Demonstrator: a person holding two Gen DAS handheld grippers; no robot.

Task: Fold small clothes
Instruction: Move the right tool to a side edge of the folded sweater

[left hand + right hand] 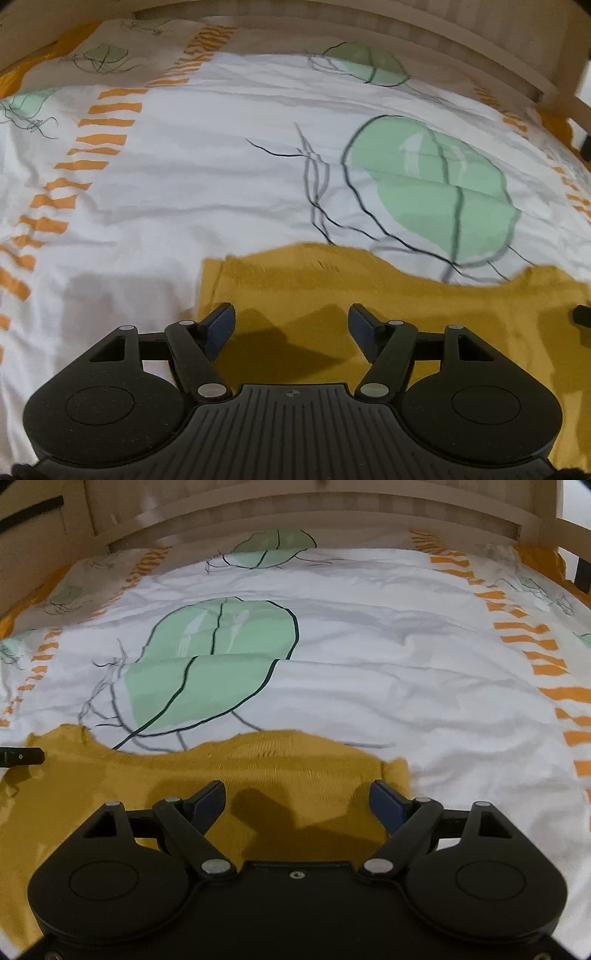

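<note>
Both pairs of tongs stand wide apart and hold nothing: the left tongs (291,317) and the right tongs (297,797) hover over the mustard-yellow knitted garment (369,314), which lies spread directly under and just ahead of them. Whether the fingertips touch the knit cannot be told. The garment's far edge runs wavy just beyond the fingers, its left corner beside the left tongs, its right corner beside the right tongs. No finished fold shows, so folding seems barely begun. Farther out stretches the white bed cover with green leaf shapes and orange stripes (369,672), then the pale wooden bed frame (295,509).
</note>
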